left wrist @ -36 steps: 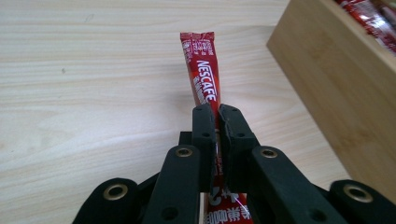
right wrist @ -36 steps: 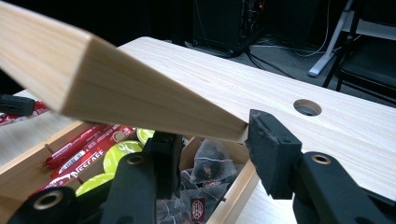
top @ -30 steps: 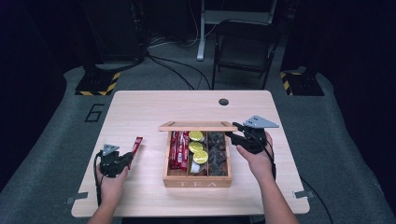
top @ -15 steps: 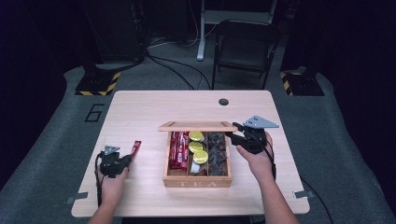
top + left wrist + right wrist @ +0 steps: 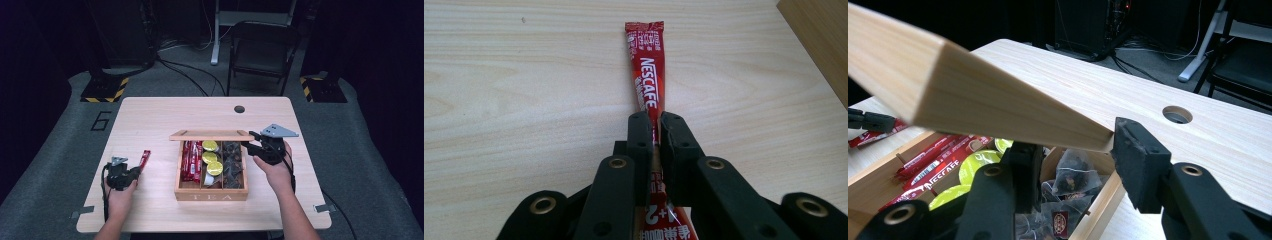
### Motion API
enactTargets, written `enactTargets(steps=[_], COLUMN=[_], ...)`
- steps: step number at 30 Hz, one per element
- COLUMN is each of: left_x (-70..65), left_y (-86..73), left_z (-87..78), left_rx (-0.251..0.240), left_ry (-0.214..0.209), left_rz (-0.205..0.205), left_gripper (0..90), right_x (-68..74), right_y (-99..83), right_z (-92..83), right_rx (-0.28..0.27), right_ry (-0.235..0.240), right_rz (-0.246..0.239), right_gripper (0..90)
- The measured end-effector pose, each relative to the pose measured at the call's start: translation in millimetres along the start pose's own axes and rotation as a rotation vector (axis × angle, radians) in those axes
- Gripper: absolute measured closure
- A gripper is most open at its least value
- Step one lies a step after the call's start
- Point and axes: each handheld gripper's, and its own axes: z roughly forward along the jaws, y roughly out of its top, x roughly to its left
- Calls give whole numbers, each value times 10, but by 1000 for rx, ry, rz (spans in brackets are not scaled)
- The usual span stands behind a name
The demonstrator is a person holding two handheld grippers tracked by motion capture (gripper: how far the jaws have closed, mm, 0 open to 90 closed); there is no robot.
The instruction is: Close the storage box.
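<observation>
Clearly the light, floppy, slippery coffee stick [image 5: 646, 80] is pinched near its middle by the left tool [image 5: 653, 125]; the stiff wooden lid [image 5: 973, 95] is clamped at its edge by the right tool [image 5: 1075, 165].

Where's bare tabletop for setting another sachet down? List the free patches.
Free: the far strip of the table between the round hole and the raised lid; the near-left corner beside the tea box. Crowded: around the left gripper pinching the red sachet, and where the right gripper holds the lid.
</observation>
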Motion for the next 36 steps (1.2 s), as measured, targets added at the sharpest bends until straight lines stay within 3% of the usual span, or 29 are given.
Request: enactTargets(steps=[11, 15, 19, 22, 27, 36], left_x=[-32, -68, -123, -159, -219, -320], left_y=[23, 69, 102, 118, 236, 337], left_z=[-25, -52, -104, -132, -288, -441], left_rx=[-13, -22, -35, -57, -82, -118], left_ry=[-16, -17, -7, -21, -79, -121], left_rz=[7, 38, 72, 66, 93, 115], left_gripper=[715, 568, 497, 477, 468, 468], right_x=[-1, -1, -1, 2, 3, 9], right_y=[0, 1, 1, 2, 1, 0], right_z=[1, 0, 1, 0, -1, -10], right_rx=[0, 0, -1, 0, 1, 0], right_ry=[1, 1, 0, -1, -2, -1], right_rz=[1, 0, 1, 0, -2, -1], right_gripper=[554, 554, 555, 555, 555, 556])
